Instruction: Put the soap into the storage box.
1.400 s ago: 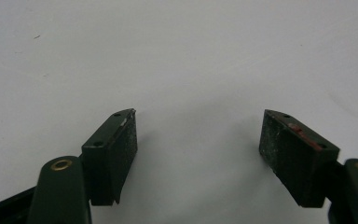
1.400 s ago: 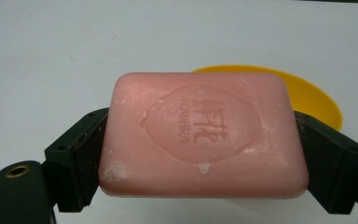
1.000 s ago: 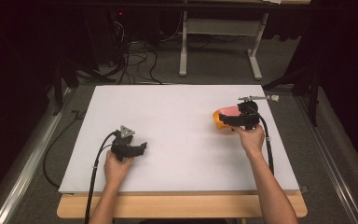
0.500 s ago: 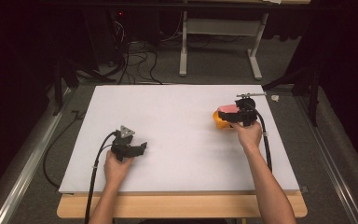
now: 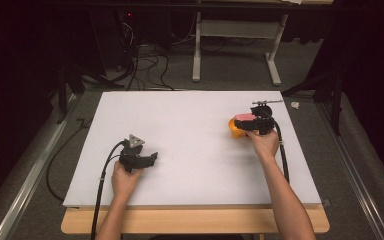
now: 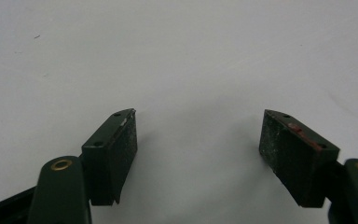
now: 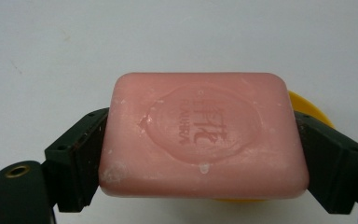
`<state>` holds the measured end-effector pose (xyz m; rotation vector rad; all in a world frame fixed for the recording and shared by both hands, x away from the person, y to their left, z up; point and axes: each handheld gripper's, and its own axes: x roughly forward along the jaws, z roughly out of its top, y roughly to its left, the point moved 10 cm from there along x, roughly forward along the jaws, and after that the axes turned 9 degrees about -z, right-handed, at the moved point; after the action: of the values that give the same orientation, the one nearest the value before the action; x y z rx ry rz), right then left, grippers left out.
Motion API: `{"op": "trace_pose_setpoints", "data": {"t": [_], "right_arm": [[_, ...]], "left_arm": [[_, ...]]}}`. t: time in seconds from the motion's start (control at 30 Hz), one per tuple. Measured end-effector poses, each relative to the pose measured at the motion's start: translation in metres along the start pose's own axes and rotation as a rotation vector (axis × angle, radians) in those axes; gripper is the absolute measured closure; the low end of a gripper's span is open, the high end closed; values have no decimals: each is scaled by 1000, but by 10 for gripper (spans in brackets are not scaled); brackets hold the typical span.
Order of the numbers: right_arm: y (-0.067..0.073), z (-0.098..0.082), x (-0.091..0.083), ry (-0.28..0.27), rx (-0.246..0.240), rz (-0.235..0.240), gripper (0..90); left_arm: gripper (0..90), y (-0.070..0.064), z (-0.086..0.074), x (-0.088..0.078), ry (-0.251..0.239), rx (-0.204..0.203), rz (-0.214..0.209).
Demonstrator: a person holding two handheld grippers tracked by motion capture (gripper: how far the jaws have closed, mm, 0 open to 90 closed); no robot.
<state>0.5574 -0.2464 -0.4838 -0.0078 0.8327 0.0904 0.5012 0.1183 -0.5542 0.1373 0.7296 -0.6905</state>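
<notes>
A: Soap [image 7: 205, 135], a pink rectangular bar with a stamped oval on top, sits clamped between the jaws of the right gripper [image 7: 204, 154]. It is near the right edge of the white desk [image 5: 190, 125], over a yellow dish [image 5: 235, 129].

B: How will it handle?

A: Judging by its look, it is solid and stiff, fairly light, with a smooth waxy skin that could slip. A hard squeeze might dent it.

B: Where is the hold?

A: The pads press on the two short ends, jaws spread wide, the bar lying flat between them. That looks sound, since the ends are flat.

B: And the other hand?

A: The left gripper [image 6: 198, 140] rests near the desk's front left corner, jaws wide apart, with nothing between them.
</notes>
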Motion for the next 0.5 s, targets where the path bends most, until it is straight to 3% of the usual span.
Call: {"op": "trace_pose_setpoints", "data": {"t": [0.27,0.5], "right_arm": [[-3,-1,7,17,20,-31,137],[-5,-2,11,30,35,-24,138]], "left_arm": [[281,0,0,0,0,1,0],[281,0,0,0,0,1,1]]}}
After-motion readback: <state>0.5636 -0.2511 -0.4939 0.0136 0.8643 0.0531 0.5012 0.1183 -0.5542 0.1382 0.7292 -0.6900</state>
